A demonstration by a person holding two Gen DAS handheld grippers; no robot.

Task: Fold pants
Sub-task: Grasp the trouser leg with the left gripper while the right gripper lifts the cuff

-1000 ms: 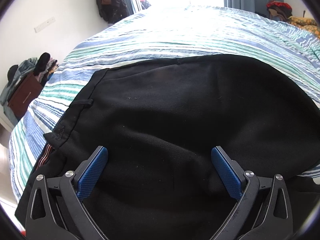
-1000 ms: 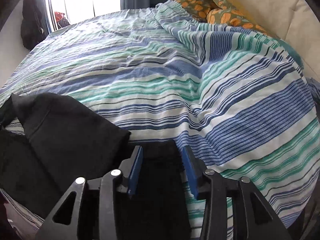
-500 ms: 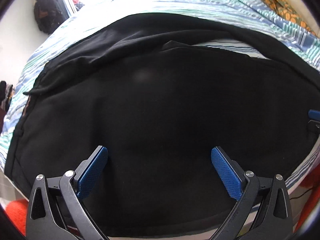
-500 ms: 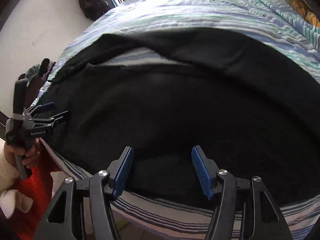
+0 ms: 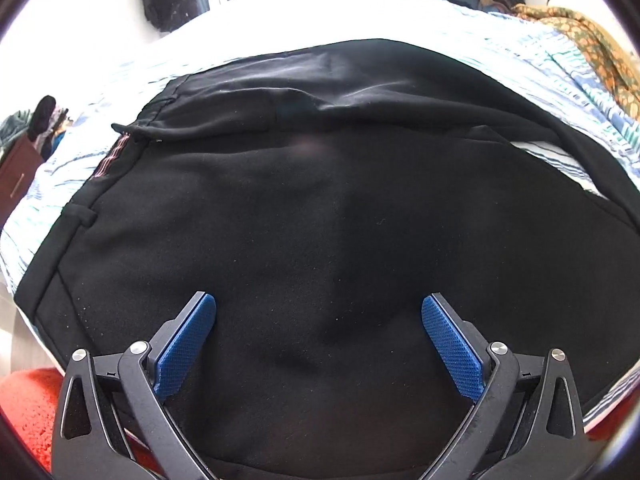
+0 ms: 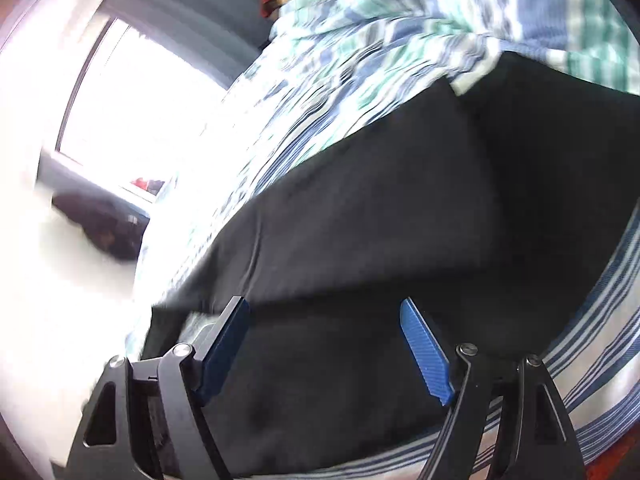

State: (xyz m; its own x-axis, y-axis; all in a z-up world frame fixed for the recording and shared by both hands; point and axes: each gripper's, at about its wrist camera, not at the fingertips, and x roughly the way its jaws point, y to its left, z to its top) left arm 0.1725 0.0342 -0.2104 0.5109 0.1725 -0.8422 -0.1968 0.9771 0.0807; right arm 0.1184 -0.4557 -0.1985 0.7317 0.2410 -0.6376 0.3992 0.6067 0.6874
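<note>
A: Where are the pants (image 5: pixel 320 208)?
B: Flat on the bed (image 5: pixel 532 56), doubled over, waistband left.
A: Tongs?
B: We see left tongs (image 5: pixel 318 320) spread wide above the cloth, nothing pinched. Right tongs (image 6: pixel 324 320) have just been opening, nothing gripped, view blurred.

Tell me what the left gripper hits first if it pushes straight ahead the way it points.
Most likely the black pants: the left gripper is open and angled down over them, and dark cloth fills the gap between its fingers. How far off the cloth lies is unclear.
</note>
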